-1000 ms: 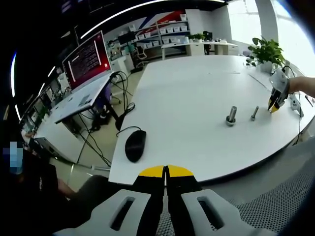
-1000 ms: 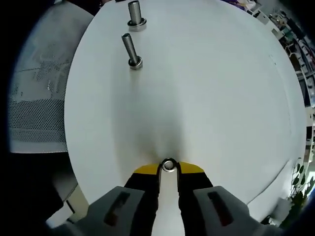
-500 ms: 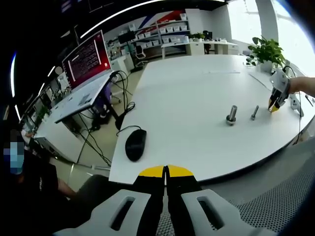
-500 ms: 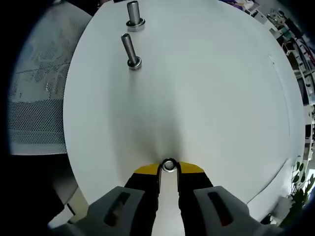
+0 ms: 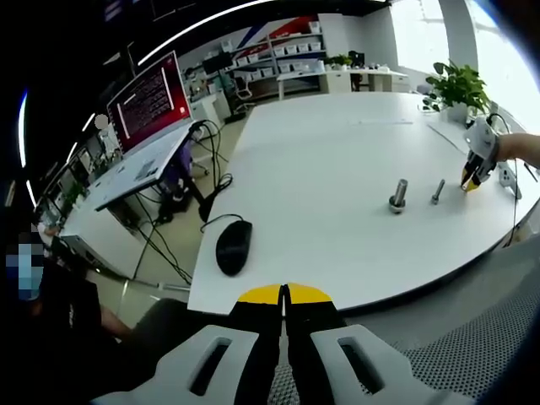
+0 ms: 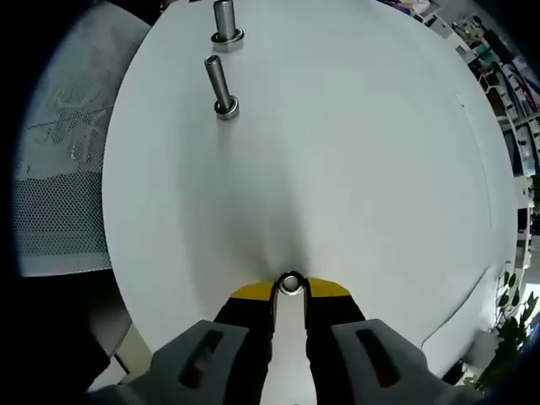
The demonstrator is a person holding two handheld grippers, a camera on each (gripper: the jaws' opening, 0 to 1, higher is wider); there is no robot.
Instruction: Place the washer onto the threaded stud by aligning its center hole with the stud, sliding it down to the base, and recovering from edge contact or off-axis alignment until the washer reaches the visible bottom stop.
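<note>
We had the right gripper (image 6: 289,288) clamped on the washer (image 6: 289,283) just above the white counter (image 6: 354,152), well apart from the two upright studs (image 6: 218,84). Our left gripper (image 5: 284,293) was closed on nothing, off the counter edge near the mouse (image 5: 233,247).

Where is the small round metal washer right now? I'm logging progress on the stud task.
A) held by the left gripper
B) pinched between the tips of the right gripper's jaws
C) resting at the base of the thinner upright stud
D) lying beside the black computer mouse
B: in the right gripper view the small round metal washer sits clamped at the right gripper tips, well short of the thinner upright metal stud.
</note>
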